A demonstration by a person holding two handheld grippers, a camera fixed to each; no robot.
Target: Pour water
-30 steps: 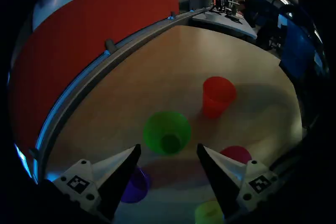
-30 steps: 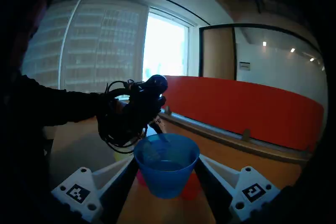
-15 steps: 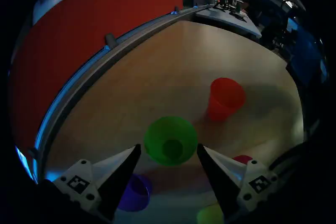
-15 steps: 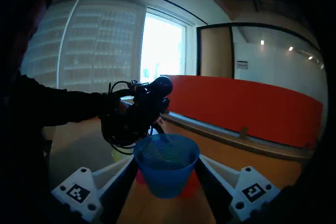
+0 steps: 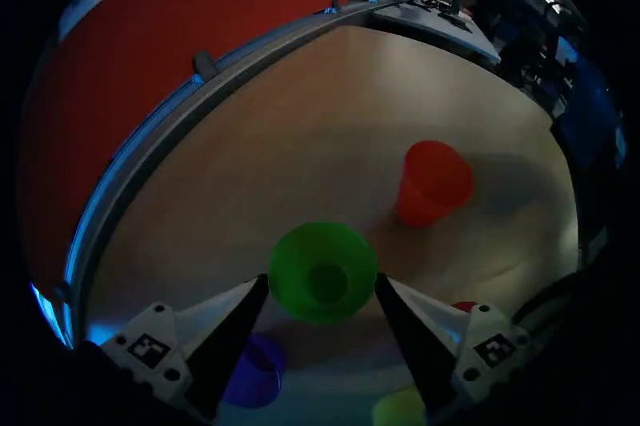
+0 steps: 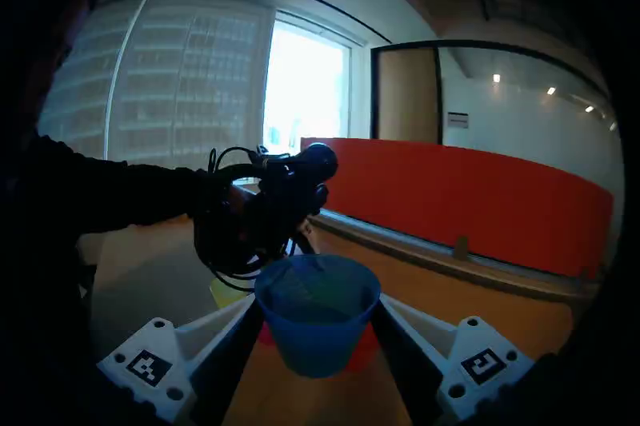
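A green cup [image 5: 322, 270] stands upright on the wooden table [image 5: 320, 146], seen from above. My left gripper [image 5: 318, 278] hovers over it, open, with a fingertip close beside each side of its rim; I cannot tell whether they touch. A red cup [image 5: 432, 182] stands farther off to the right. My right gripper [image 6: 318, 302] is shut on a blue cup [image 6: 318, 322] that holds water and is kept upright above the table. Behind it, a sleeved hand holds the other gripper [image 6: 268, 210], trailing black cables.
A purple cup [image 5: 252, 366], a yellow-green cup [image 5: 398, 408] and the edge of a magenta cup [image 5: 464, 308] lie near the left gripper's fingers. A red partition [image 5: 144, 50] with a grey rail runs along the table's far edge. Red [image 6: 366, 350] and yellow [image 6: 224, 294] cups sit behind the blue one.
My left gripper has come closer to the green cup, which now looks larger between the fingertips. The right gripper still holds the blue cup steady; the hand beyond it shifted slightly right.
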